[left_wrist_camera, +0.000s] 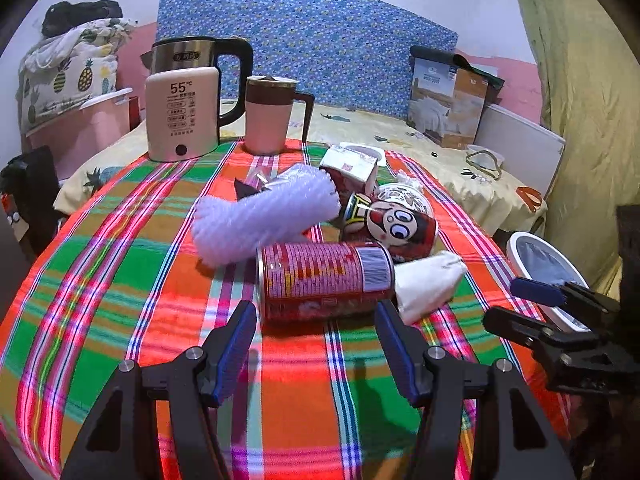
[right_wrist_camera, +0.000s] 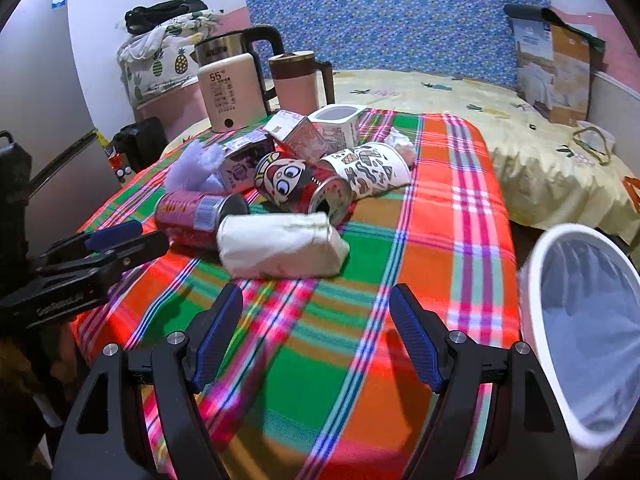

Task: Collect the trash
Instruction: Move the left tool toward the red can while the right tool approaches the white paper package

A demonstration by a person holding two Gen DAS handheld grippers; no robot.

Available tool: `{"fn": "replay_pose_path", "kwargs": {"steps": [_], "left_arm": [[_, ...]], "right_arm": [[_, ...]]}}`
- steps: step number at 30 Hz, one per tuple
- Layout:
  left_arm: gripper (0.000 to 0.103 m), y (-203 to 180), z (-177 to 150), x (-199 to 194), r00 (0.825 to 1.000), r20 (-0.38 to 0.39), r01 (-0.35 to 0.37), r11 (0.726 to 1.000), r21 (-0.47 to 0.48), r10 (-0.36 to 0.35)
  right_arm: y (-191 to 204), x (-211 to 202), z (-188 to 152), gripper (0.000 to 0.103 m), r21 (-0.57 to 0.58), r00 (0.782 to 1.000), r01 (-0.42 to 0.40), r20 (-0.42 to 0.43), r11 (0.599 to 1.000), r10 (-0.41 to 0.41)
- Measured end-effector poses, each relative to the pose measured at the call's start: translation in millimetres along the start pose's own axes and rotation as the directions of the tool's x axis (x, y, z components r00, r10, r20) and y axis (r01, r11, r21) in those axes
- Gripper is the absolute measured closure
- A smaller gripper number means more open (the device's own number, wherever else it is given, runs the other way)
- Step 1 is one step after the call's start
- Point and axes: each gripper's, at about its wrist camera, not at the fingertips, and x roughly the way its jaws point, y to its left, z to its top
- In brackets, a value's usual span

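a: trash sits in a heap in the middle of the worktop (left_wrist_camera: pixel 100 300), on the bright checked cloth. the red can (left_wrist_camera: pixel 324 280) lies on its side at the near edge of the heap, just above the left hand-held gripper (left_wrist_camera: pixel 316 348).

b: why is that one so close to it?

a: i think it wants the can first. its two blue pads are wide apart, one by each end of the can, and nothing is between them yet.

b: and the right hand-held gripper (right_wrist_camera: pixel 316 336)?

a: also wide apart and holding nothing. it hangs over bare cloth, with the white paper wad (right_wrist_camera: pixel 280 248) just above it in the frame. the white bin (right_wrist_camera: pixel 536 280) stands at the lower right, off the edge of the worktop, so i guess things can be dropped in fast.

b: what does one view show that the other does not?

a: the right wrist view looks right into the bin, and it shows the open end of the cartoon can (right_wrist_camera: pixel 296 188). the left wrist view shows only a bit of the bin's rim, but it shows the whole white foam net (left_wrist_camera: pixel 264 212), which is mostly hidden in the other view.

b: and the kettle (left_wrist_camera: pixel 188 96)?

a: it stands at the back, upper left, apart from the heap. that looks like stuff to keep.
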Motion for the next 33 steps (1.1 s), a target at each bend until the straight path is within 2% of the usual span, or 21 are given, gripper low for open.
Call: {"fn": "replay_pose_path", "kwargs": {"steps": [12,13,15,21,28,33], "left_arm": [[0.042,9.1,10.0,19.4,0.996,-0.003,0.086,0.996,-0.008,-0.086],[0.042,8.8,9.5,19.4,0.996,-0.002,0.094,0.996,-0.009,-0.094],[0.042,7.6,7.3,17.6,0.994,-0.005,0.113,0.993,-0.013,-0.113],[0.042,2.1,-4.4,5.5,0.992,-0.012,0.123,0.992,-0.014,-0.123],[0.042,-10.5,-20.2,-15.9,0.992,-0.028,0.123,0.992,-0.005,-0.123],[0.042,-22.5,-32.7,-22.5,0.995,-0.064,0.077,0.997,-0.002,-0.077]], "right_arm": [[-9.9,18.5,16.4,0.026,-0.021,0.99,-0.141,-0.036,0.99,0.14],[-9.3,20.5,17.4,0.027,-0.026,0.988,-0.148,-0.046,0.989,0.146],[-8.8,22.6,16.3,0.037,-0.032,0.985,-0.166,-0.063,0.986,0.163],[-11.5,15.5,10.4,0.046,-0.018,0.983,-0.171,-0.071,0.985,0.169],[-6.0,-1.5,-5.7,0.046,-0.001,0.985,-0.155,-0.079,0.988,0.154],[2.1,-12.4,-21.0,0.048,0.009,0.985,-0.146,-0.094,0.989,0.147]]}}
